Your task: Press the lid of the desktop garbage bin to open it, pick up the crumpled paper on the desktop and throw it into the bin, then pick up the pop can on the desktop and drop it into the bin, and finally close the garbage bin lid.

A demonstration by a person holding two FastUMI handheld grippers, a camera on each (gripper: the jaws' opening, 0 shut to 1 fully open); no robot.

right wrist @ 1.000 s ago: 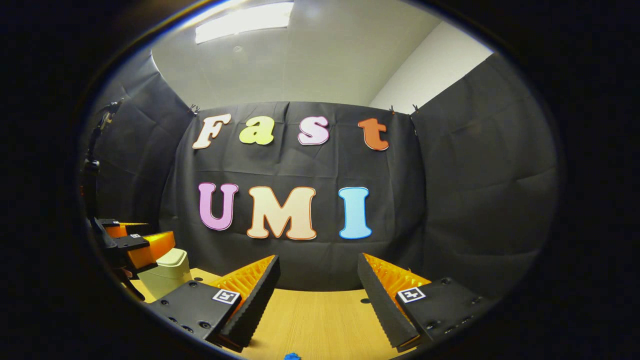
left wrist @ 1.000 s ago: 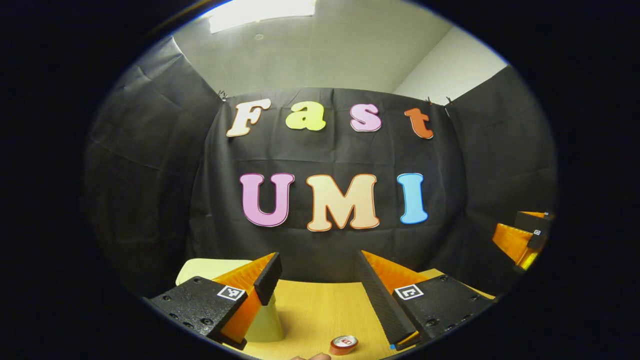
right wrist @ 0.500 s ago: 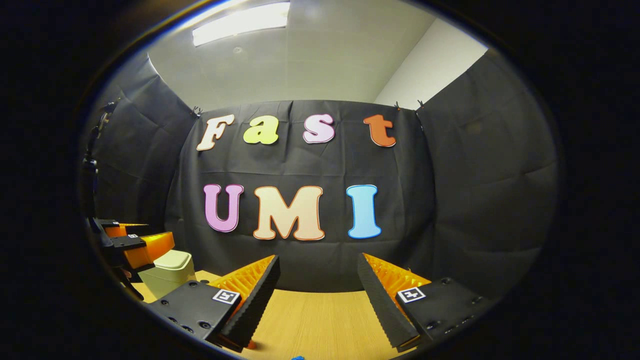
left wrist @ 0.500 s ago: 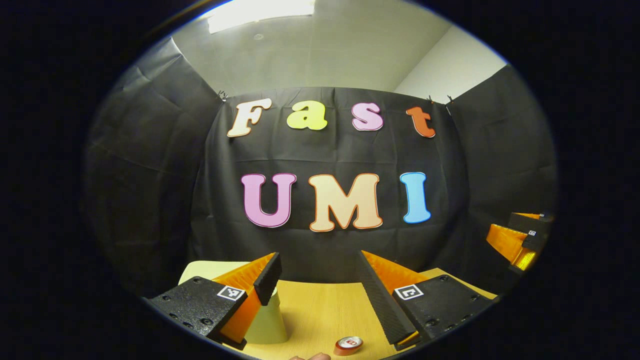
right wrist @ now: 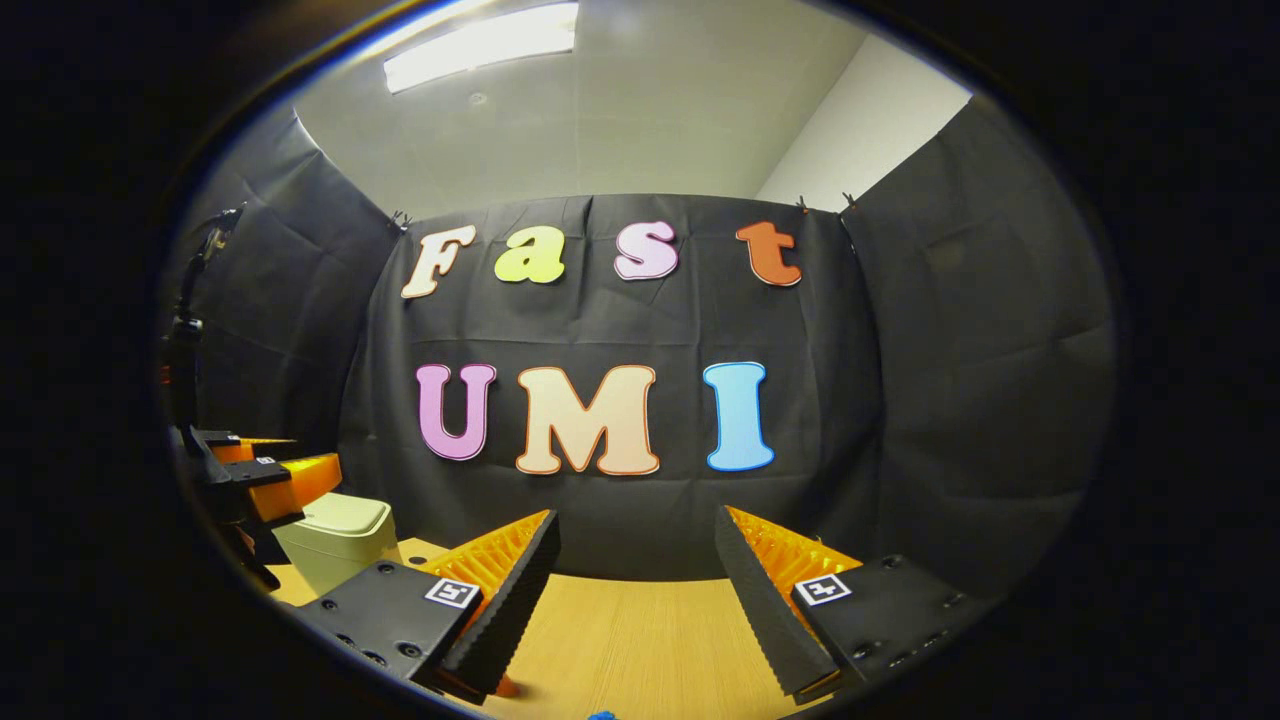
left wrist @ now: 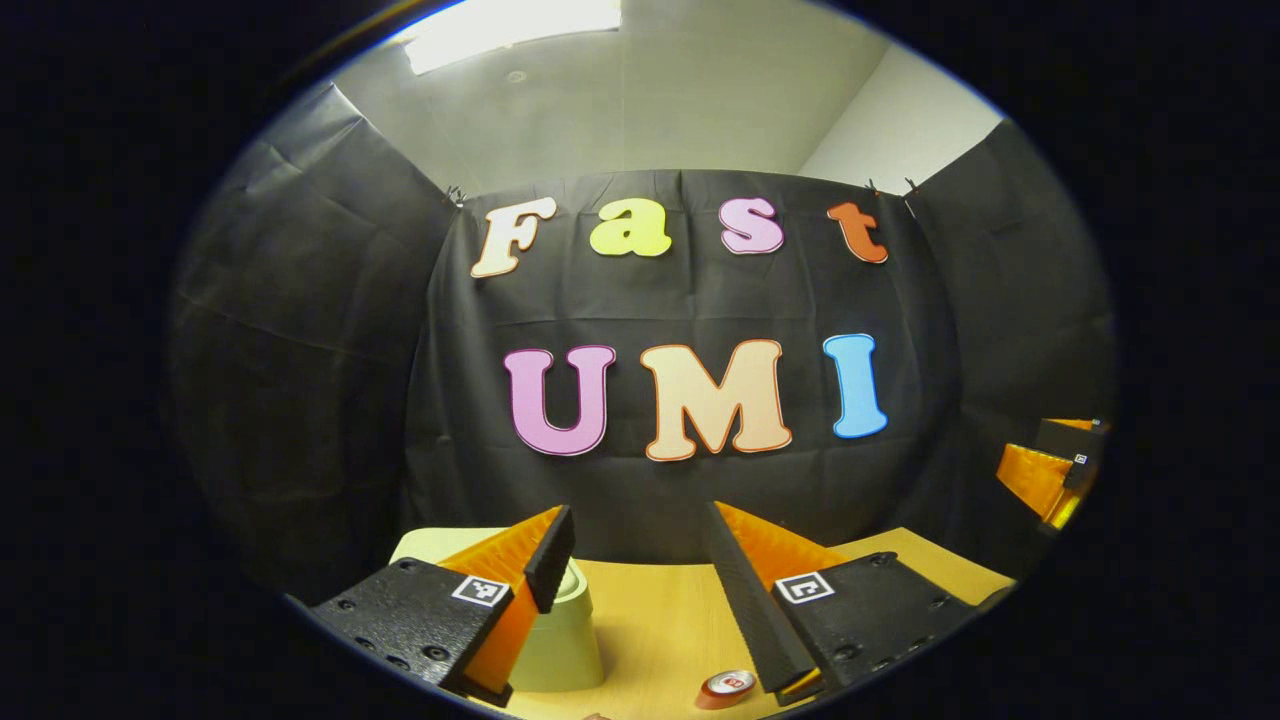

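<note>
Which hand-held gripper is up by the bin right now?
The left hand-held gripper: the right gripper view puts it just above the bin. The right hand-held gripper hangs open over bare table.

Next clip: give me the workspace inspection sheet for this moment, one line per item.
Surface: wooden desktop, bare between the right gripper's fingers.
Job's things: garbage bin upright at the desktop's left, lid down; pop can standing near the front edge; crumpled paper not identifiable.
Clutter: small blue object at the desktop's front edge, too cut off to identify.
Grippers: left gripper open, holding nothing, above the bin; right gripper open, holding nothing.
Cables: nothing seen.
Surroundings: black cloth wall, white ceiling with a lit panel.
</note>
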